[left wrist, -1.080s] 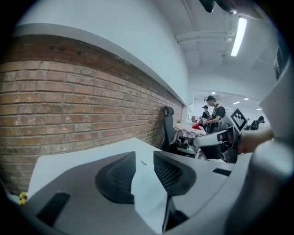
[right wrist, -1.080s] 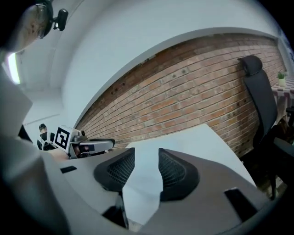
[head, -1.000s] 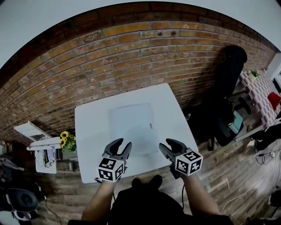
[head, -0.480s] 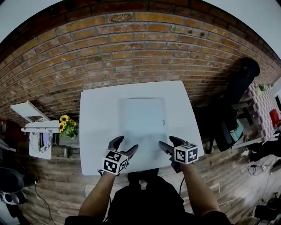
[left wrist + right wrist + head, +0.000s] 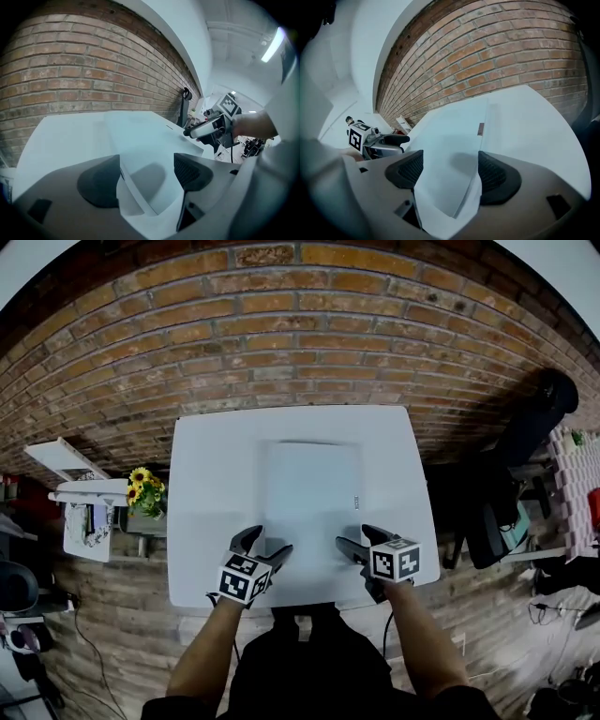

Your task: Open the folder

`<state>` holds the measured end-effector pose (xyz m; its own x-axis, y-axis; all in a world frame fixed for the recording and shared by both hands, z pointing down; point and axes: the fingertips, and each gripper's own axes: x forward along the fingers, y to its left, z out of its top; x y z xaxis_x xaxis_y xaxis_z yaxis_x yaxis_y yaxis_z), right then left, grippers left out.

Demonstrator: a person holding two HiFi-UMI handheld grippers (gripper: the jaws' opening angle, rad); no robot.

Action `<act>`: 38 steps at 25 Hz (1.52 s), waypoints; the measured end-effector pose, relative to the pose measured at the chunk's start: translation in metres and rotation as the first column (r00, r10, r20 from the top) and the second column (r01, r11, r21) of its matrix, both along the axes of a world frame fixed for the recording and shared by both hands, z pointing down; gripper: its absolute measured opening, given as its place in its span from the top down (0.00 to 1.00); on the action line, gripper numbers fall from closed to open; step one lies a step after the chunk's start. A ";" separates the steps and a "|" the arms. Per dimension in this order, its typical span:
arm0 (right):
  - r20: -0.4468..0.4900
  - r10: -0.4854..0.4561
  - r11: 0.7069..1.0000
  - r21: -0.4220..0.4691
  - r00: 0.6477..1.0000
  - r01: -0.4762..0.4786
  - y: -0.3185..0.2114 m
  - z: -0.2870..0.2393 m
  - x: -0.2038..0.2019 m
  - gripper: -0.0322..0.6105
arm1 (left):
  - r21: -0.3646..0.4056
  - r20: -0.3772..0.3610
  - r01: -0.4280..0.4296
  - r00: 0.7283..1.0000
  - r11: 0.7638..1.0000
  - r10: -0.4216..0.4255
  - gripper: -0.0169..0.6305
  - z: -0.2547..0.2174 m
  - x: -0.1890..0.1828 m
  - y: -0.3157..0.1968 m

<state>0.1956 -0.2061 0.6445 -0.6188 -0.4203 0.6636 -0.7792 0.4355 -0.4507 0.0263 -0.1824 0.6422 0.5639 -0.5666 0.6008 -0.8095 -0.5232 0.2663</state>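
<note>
two grippers hover at the near edge of the table [image 5: 206, 474]: left gripper [image 5: 264, 542] and right gripper [image 5: 354, 538], jaws just opened wide, each framing a near folder [image 5: 311, 486] corner, untouched. folder lies mid-table, seemingly light, thin, slick; pinch only its cover edge.

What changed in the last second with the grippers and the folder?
The left gripper and right gripper lowered to the near corners of the pale flat folder, jaws just opening around its edges, gripping nothing. The folder stays closed on the white table.
</note>
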 end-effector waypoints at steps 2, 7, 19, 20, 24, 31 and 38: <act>0.002 -0.008 1.000 -0.018 1.000 0.009 -0.001 0.003 -0.001 0.37 | -0.027 0.002 0.005 1.000 1.000 -0.005 0.41 0.009 -0.001 -0.001; 0.006 -0.004 0.999 -0.053 1.000 0.005 0.000 0.007 -0.004 0.37 | -0.060 -0.010 0.004 1.000 0.998 -0.005 0.41 0.019 -0.001 -0.001; 0.089 0.049 0.991 -0.130 0.995 -0.038 -0.002 0.002 -0.005 0.39 | -0.069 -0.034 0.014 0.999 0.998 -0.016 0.40 0.023 0.002 0.000; 0.102 0.057 0.990 -0.136 0.993 -0.042 -0.003 0.001 -0.004 0.39 | -0.065 -0.034 0.013 0.999 0.998 -0.015 0.40 0.023 0.002 0.000; 0.147 0.080 0.988 -0.144 0.986 -0.058 -0.005 -0.007 -0.003 0.40 | -0.060 -0.036 -0.020 0.999 0.998 0.017 0.39 0.021 0.003 0.001; 0.173 0.079 0.992 -0.106 0.982 -0.061 -0.005 -0.024 -0.006 0.42 | -0.075 -0.039 -0.102 0.994 0.992 0.099 0.31 0.019 0.003 0.009; 0.197 0.090 0.995 -0.068 0.976 -0.078 -0.006 -0.039 -0.011 0.45 | -0.093 -0.053 -0.136 0.990 0.986 0.131 0.27 0.022 0.001 0.019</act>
<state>0.1851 -0.2125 0.6059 -0.7054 -0.4401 0.5556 -0.7036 0.3400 -0.6240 0.0275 -0.1635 0.6641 0.6593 -0.4251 0.6201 -0.7197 -0.5956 0.3569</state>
